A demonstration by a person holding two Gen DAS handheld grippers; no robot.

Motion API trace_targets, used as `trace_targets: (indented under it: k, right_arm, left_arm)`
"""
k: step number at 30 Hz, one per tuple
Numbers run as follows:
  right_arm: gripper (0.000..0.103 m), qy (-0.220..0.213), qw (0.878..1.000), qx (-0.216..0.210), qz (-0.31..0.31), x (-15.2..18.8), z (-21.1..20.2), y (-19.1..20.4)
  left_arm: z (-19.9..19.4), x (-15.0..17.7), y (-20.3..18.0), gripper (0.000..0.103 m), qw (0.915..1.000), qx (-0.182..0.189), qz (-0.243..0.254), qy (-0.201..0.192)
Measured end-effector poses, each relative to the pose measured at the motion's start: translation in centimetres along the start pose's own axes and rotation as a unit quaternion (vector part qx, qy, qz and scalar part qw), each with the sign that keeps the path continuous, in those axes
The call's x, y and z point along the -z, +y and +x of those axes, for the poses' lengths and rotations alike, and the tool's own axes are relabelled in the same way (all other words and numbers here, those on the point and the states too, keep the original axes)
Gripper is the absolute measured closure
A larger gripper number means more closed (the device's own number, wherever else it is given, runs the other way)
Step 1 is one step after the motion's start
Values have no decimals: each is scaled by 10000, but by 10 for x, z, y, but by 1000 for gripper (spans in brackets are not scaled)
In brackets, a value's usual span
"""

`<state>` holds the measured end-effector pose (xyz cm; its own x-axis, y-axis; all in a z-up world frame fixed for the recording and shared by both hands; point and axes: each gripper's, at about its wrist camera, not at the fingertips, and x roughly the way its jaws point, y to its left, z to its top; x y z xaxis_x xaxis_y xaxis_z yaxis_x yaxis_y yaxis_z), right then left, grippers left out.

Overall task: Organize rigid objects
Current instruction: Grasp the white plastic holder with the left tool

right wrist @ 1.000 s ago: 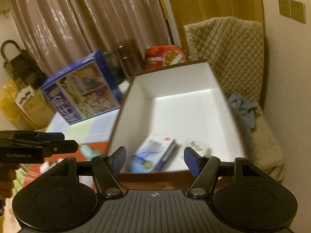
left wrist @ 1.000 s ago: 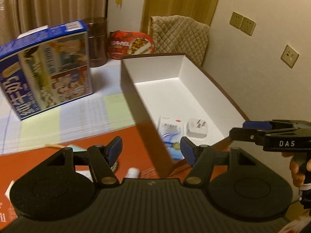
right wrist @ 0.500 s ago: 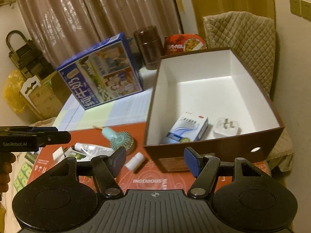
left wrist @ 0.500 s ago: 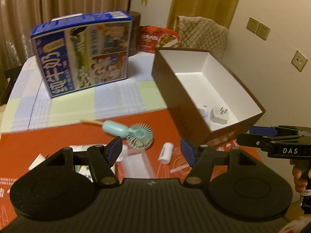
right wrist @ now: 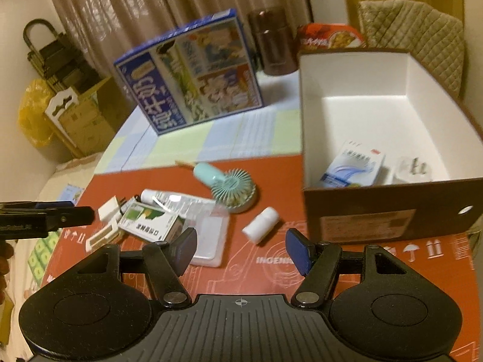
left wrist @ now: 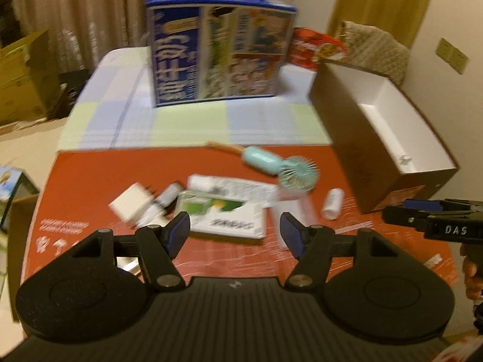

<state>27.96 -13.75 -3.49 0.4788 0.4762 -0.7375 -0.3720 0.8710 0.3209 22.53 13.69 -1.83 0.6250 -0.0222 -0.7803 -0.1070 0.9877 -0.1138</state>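
Observation:
A brown box with white inside (right wrist: 389, 208) (left wrist: 356, 138) stands at the right on the red mat. In it lie a blue-white medicine box (right wrist: 353, 169) and a white plug adapter (right wrist: 413, 169). On the mat lie a teal hand fan (right wrist: 229, 184) (left wrist: 286, 169), a small white bottle (right wrist: 261, 224) (left wrist: 332, 203), a green-white carton (right wrist: 148, 223) (left wrist: 223, 215), a tube (right wrist: 169, 200), a clear case (right wrist: 211, 235) and a white charger (left wrist: 129, 202) (right wrist: 107, 209). My left gripper (left wrist: 235, 235) is open and empty above the carton. My right gripper (right wrist: 241, 249) is open and empty near the bottle.
A large blue milk carton box (left wrist: 220, 51) (right wrist: 193, 72) stands on the checked cloth behind the mat. A brown canister (right wrist: 274, 42) and a red food bowl (right wrist: 329, 37) stand at the back. A padded chair back (right wrist: 416, 39) is behind the brown box. Cardboard boxes (right wrist: 87, 117) stand at the left.
Both grippers pulled back from the brown box and swung left; the loose items on the mat came into view. Both stayed open and empty.

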Motion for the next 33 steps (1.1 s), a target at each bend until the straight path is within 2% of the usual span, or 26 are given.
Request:
trace_targets:
  k: [7,12,19,23,27,33]
  right_arm:
    - [40,188,9998,100,-17,6,26,8]
    - [40,300,9994,186,3,8,42,8]
    - [40,400,9985,314,182,12,56,3]
    - [40,468,9979,364,271,14,60,0]
    - [40,502,9972,427,362,15,62,-4]
    - [40,553,9962,477,471,17,65,-7]
  left_arm:
    - [7,18,41,41,9982,-460,-366,140]
    - [22,27,61,41,9979,-573,-237,174]
    - [53,37,77,40,9979,-439,390,277]
    - [72,40,82,38,9950,-331,852,393]
    - [87,42,85,39,9928,-248,1045,538]
    - [89,48,82,56,9935,-7,814,794]
